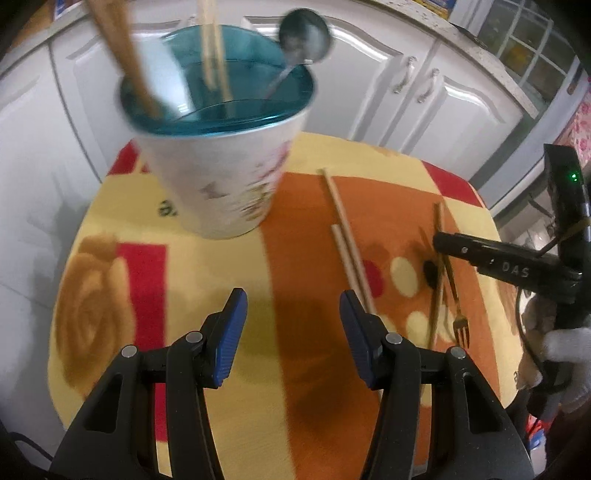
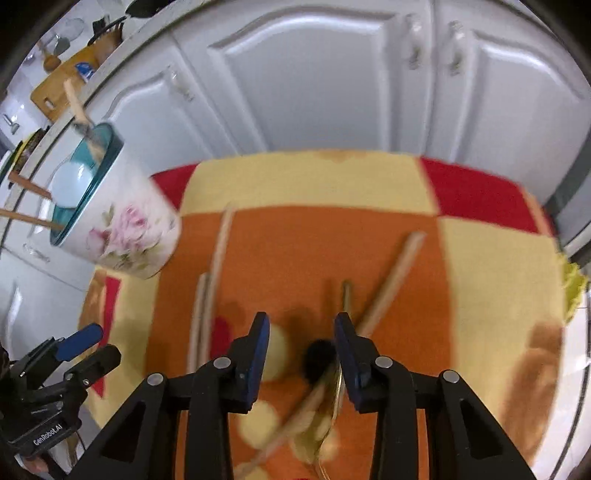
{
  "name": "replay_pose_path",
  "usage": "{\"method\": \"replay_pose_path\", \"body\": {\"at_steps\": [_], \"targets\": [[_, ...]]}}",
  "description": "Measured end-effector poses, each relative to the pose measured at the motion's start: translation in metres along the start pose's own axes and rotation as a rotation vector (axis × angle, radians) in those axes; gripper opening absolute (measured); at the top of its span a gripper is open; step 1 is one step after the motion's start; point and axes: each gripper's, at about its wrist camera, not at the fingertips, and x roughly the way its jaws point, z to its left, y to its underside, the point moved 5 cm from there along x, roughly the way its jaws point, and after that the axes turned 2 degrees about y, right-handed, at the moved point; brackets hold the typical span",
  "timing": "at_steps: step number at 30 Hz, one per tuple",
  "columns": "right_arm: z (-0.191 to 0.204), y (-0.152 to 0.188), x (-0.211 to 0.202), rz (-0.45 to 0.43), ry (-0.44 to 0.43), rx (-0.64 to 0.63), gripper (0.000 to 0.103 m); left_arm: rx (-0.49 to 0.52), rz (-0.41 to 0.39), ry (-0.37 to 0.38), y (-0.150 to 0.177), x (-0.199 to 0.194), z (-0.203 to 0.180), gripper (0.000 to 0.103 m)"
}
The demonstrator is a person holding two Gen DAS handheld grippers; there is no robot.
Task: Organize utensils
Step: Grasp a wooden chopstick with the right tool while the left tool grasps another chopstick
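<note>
A floral white cup with a teal inside stands at the far left of the table. It holds a metal spoon, chopsticks and a wooden utensil. A loose pair of chopsticks lies on the cloth to its right. Further right lie a gold fork and a thin wooden stick, crossing each other. My left gripper hangs open over bare cloth in front of the cup. My right gripper stands over the gold fork and the stick. Its jaws are apart, with the fork by the right pad and unpinched.
The small table wears an orange, yellow and red cloth whose edges are close on all sides. White cabinet doors stand right behind it. A gloved hand holds the right tool. The cup sits left of the right gripper.
</note>
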Motion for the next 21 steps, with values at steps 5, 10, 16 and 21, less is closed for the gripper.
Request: {"method": "replay_pose_path", "body": {"at_steps": [5,10,16,21], "targets": [[-0.012,-0.001,-0.01,-0.015,-0.014,0.043,0.035,-0.01,0.025,0.076,-0.012,0.023,-0.017,0.042],[-0.009,-0.009,-0.014,-0.012,-0.029,0.06,0.035,-0.002,0.082,0.046,-0.014,0.051,-0.021,0.026],[-0.023,-0.005,-0.015,-0.019,-0.042,0.086,0.038,-0.02,0.079,0.051,-0.021,0.061,-0.024,0.024],[-0.034,-0.006,-0.009,-0.016,-0.019,0.117,0.038,-0.035,0.076,0.041,-0.024,0.064,-0.024,0.024]]}}
